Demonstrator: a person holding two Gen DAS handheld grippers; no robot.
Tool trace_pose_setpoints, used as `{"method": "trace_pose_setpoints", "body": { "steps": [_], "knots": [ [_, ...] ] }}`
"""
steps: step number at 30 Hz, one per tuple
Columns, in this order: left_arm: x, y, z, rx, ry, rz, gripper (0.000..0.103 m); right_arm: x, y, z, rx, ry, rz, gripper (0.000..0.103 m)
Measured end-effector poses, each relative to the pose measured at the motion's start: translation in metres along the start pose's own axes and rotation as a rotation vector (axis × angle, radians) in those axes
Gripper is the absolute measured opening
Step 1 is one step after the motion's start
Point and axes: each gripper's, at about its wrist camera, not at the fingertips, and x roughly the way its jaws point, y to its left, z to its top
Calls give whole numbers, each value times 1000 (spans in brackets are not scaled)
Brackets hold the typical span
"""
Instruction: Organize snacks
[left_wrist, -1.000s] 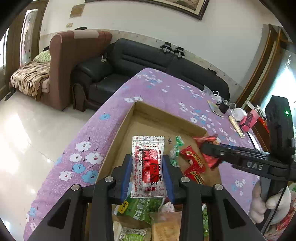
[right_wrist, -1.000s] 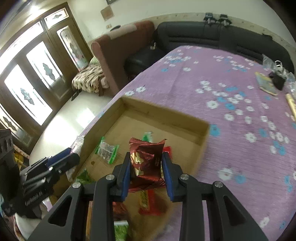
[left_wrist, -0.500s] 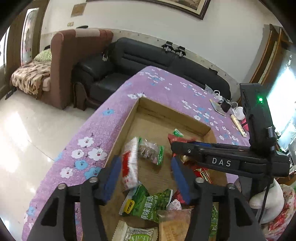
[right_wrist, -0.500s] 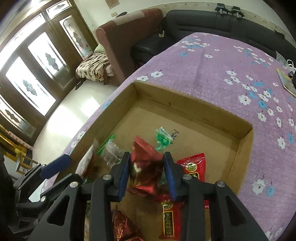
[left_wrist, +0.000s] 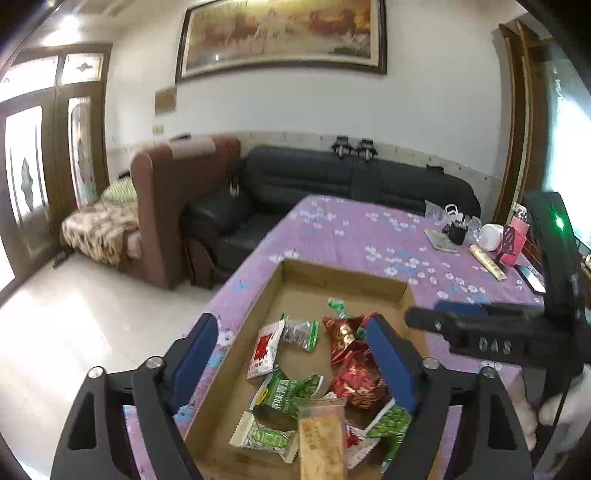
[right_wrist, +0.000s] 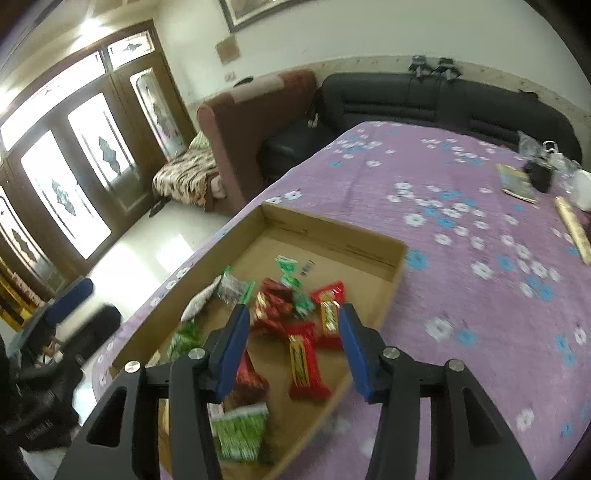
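Note:
A shallow cardboard box (left_wrist: 343, 277) (right_wrist: 334, 230) lies on the purple flowered tablecloth and holds several snack packets. The white-and-red packet (left_wrist: 265, 350) leans at the box's left side, next to a clear green-edged packet (left_wrist: 301, 333). The dark red foil packet (left_wrist: 345, 338) (right_wrist: 271, 301) lies in the middle. Red bars (right_wrist: 303, 360) and green packets (left_wrist: 286, 393) lie nearer. My left gripper (left_wrist: 291, 373) is open and empty above the box. My right gripper (right_wrist: 293, 349) is open and empty above the red bars; it also shows in the left wrist view (left_wrist: 491, 334).
At the table's far right lie a booklet (right_wrist: 515, 182), a black object (right_wrist: 539, 175), a white cup (left_wrist: 491, 236), a pink item (left_wrist: 515, 243) and a long wooden stick (right_wrist: 574, 229). A black sofa (left_wrist: 351, 177) and a brown armchair (left_wrist: 173, 199) stand beyond the table.
Both grippers have opened and pulled back upward. The white-and-red packet left my left gripper and the dark red foil packet left my right gripper; both now lie in the box.

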Motion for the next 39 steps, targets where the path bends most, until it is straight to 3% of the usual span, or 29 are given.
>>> {"method": "trace_pose_setpoints", "body": {
  "steps": [7, 20, 22, 25, 28, 30, 34, 39],
  "knots": [
    [-35, -31, 2, 62, -75, 14, 99, -35, -20, -29, 35, -42, -3, 51],
    [-66, -86, 4, 135, -108, 6, 101, -82, -21, -64, -51, -122, -36, 60],
    [-77, -92, 4, 137, -158, 28, 101, -87, -24, -67, -49, -129, -31, 60],
    [-112, -95, 4, 128, -313, 53, 103, -95, -25, -71, -54, -146, -29, 60],
    [-141, -89, 2, 91, -413, -43, 103, -101, -23, -74, -61, -160, -27, 61],
    [-141, -82, 2, 27, -380, -71, 103, -102, -21, -75, -65, -163, -25, 62],
    [-123, -73, 0, -17, -283, -60, 103, -99, -16, -79, -68, -156, -7, 62],
    [-103, -66, -7, -85, -181, -102, 103, -97, -13, -83, -70, -142, 14, 63]
  ]
}}
